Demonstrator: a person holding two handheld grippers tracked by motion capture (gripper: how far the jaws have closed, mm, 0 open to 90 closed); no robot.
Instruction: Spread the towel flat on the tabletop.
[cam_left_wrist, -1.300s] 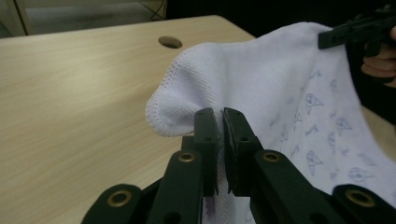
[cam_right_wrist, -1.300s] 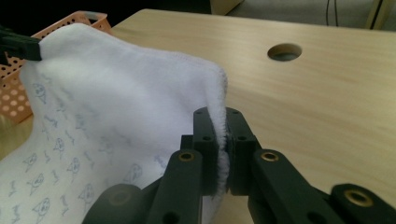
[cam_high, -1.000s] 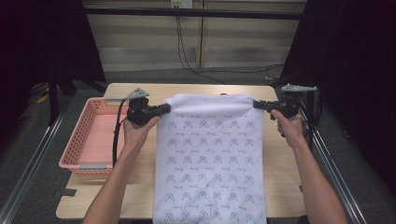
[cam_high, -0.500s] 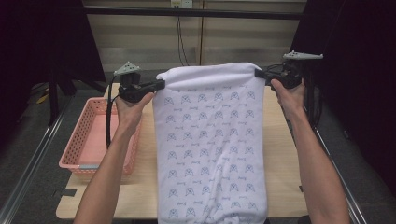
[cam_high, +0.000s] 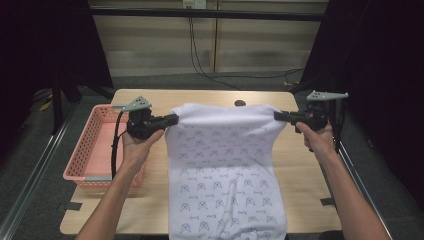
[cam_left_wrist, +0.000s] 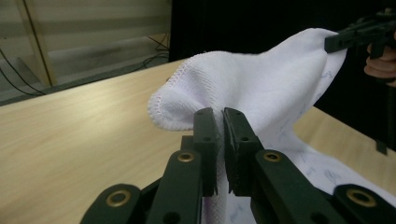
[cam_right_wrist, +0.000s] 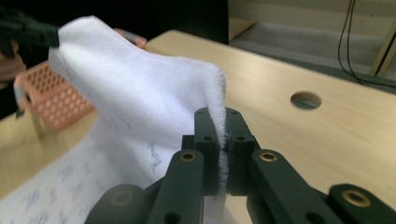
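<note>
Left hand-held gripper (cam_high: 172, 119): jaws clenched on left top corner of white towel (cam_high: 227, 165), hemmed edge pinched between pads. Right hand-held gripper (cam_high: 278, 115): jaws clamped on right top corner, fabric edge squeezed in narrow slit. Towel stretched between both grippers, top edge lifted above bench (cam_high: 300, 175), rest draping toward person, lower part lying on bench, reaching near edge. Pink basket (cam_high: 85, 155) left of towel, on bench.

The towel (cam_high: 227, 170) lies down the middle of the bench (cam_high: 305, 175), its far edge lifted between the left gripper (cam_high: 172, 119) and the right gripper (cam_high: 278, 115) (one at each corner). The basket (cam_high: 80, 150) sits at the bench's left edge.
</note>
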